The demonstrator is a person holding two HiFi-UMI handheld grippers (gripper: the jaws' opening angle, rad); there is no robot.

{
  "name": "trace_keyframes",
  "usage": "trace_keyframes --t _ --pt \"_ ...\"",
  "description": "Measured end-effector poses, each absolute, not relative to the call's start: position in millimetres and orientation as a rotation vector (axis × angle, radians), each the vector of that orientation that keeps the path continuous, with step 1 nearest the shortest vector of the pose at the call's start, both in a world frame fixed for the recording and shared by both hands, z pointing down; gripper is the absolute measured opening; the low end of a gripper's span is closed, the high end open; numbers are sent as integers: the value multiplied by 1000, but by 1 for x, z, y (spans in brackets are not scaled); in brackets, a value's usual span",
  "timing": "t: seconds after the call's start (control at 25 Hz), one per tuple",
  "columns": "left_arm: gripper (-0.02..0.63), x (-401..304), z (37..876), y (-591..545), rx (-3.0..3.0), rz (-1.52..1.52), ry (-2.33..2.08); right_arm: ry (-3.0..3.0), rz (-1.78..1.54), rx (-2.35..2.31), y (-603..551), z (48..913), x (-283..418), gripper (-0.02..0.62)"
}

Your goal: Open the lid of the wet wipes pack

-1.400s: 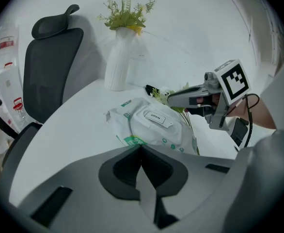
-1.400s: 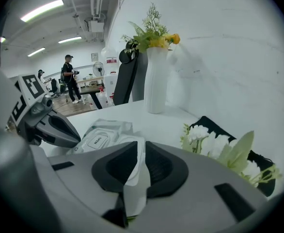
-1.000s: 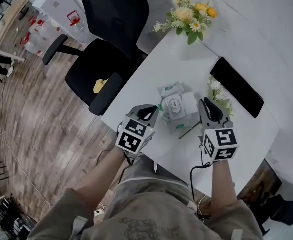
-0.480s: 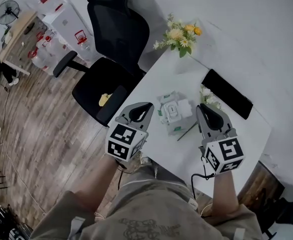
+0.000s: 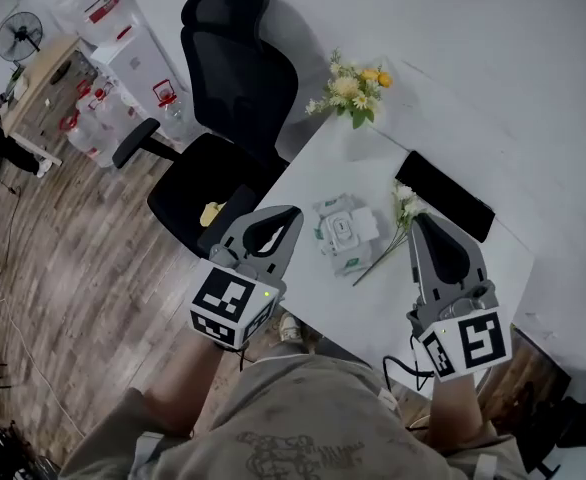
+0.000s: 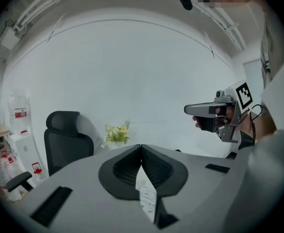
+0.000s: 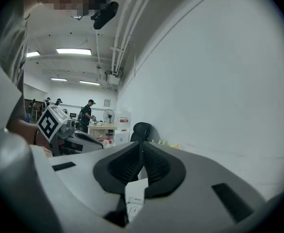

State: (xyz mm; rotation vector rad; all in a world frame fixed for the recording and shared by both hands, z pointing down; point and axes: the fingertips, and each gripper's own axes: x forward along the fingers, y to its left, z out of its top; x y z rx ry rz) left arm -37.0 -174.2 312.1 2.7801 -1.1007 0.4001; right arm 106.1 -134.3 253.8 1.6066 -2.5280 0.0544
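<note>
- The white table (image 5: 373,298) fills the middle of the head view, with a bare near edge.
- A black office chair (image 5: 235,78) stands on the wood floor at ten o'clock from the table's centre.
- A flat black slab (image 5: 445,196) lies on the table at two o'clock from the pack.
- The left gripper (image 5: 291,211) hovers at nine o'clock from the pack, apart from it. Its jaws meet at the tips with nothing between them.
- The right gripper (image 5: 423,218) hangs at three o'clock from the pack, also clear of it. Its jaws are closing, the tips already meeting, and nothing is between them.
- A bouquet of yellow and white flowers (image 5: 353,86) sits at twelve o'clock, near the far table corner.
- The wet wipes pack (image 5: 343,231) lies mid-table between the two grippers, its white lid facing up.
- A loose flower sprig (image 5: 405,200) lies just beside the pack at three o'clock.
</note>
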Motion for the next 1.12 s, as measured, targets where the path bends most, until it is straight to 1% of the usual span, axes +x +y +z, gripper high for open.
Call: trace_keyframes --t 0.2,0.44,1.12 --pt "17 -42 284 -160 2838 360 -1125 -2572 55 1642 -114 233 114 40" --pt "17 -42 256 -140 2893 320 -1147 -2533 59 1605 -107 244 110 40" --pt "17 -36 244 -134 2921 311 -1131 -2594 37 1515 -99 224 92 41"
